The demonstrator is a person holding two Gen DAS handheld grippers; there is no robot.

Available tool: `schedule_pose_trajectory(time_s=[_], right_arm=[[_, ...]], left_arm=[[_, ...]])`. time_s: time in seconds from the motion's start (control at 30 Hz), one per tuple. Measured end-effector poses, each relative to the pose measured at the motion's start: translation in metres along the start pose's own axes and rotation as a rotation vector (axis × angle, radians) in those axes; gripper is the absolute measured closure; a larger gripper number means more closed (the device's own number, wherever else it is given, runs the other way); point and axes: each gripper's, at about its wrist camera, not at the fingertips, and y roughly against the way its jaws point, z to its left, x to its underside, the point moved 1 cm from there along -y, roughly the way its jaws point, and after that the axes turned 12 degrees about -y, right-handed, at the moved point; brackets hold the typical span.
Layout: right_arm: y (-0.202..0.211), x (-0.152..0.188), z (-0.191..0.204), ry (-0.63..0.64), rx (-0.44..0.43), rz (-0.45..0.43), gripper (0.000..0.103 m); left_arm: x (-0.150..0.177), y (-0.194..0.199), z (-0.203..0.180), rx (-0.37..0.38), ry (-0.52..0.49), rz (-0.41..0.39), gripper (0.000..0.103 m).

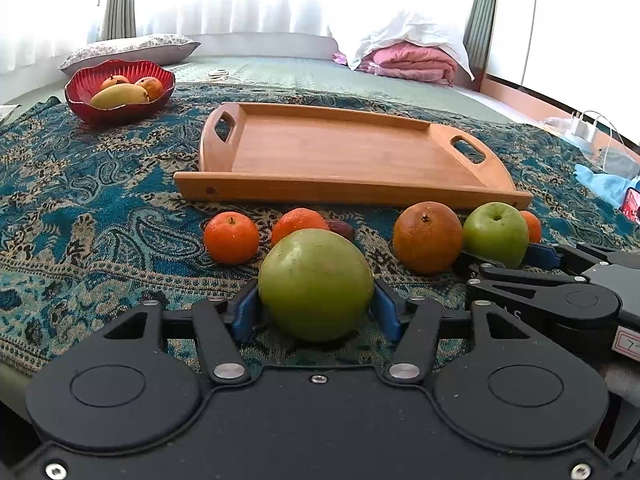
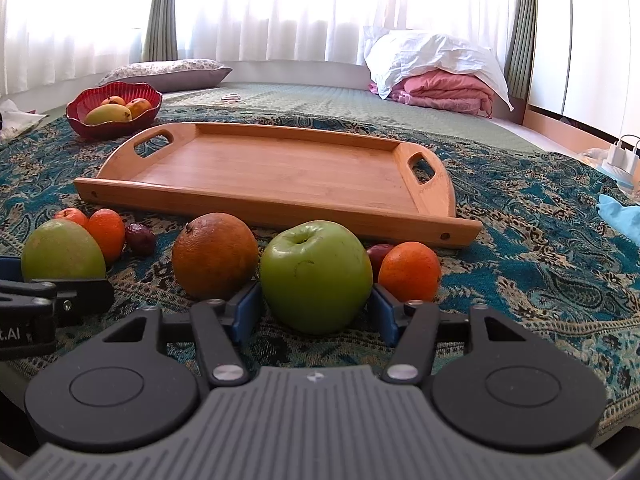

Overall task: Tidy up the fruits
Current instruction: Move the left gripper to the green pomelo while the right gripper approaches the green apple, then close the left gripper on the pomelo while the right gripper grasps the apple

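My left gripper (image 1: 316, 312) is shut on a round green fruit (image 1: 316, 284) that rests on the patterned cloth. My right gripper (image 2: 316, 306) is shut on a green apple (image 2: 316, 276), also resting on the cloth; it shows in the left wrist view (image 1: 495, 234) too. Between them lies a large brownish orange (image 2: 216, 254). Small tangerines (image 1: 231, 237) (image 2: 409, 271) and dark dates (image 2: 140, 238) lie around. An empty wooden tray (image 1: 340, 152) sits just behind the fruit row.
A red bowl (image 1: 80, 88) with mangoes stands at the back left. Pillows and a pink folded blanket (image 2: 444, 90) lie at the back by the curtains. A blue cloth (image 2: 622, 216) and white chargers (image 2: 622, 156) sit at the right.
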Motion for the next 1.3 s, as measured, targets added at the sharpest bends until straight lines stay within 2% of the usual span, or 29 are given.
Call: schedule_pose_trajectory(time_s=[0.07,0.13,0.2,0.53,0.8,1.3], right_arm=[[-0.001,0.000,0.000,-0.003,0.000,0.000,0.034],[-0.002,-0.001,0.000,-0.009,0.000,-0.001,0.042],[-0.002,-0.001,-0.001,-0.023,-0.003,-0.004,0.044],[0.009,0.000,-0.008,-0.095,-0.031,-0.053,0.044],[0.020,-0.010,-0.010,-0.122,-0.052,-0.093,0.044],[0.016,-0.056,-0.031,-0.175,-0.035,-0.126,0.044]], left_arm=[[0.000,0.001,-0.001,-0.007,-0.004,-0.004,0.047],[0.000,0.001,-0.002,-0.013,0.000,-0.009,0.047],[0.001,0.001,-0.002,-0.021,0.011,-0.016,0.047],[-0.003,0.009,-0.004,-0.087,-0.031,-0.049,0.047],[-0.015,0.017,-0.003,-0.105,-0.042,-0.086,0.047],[-0.061,0.014,0.010,-0.118,-0.067,-0.140,0.047]])
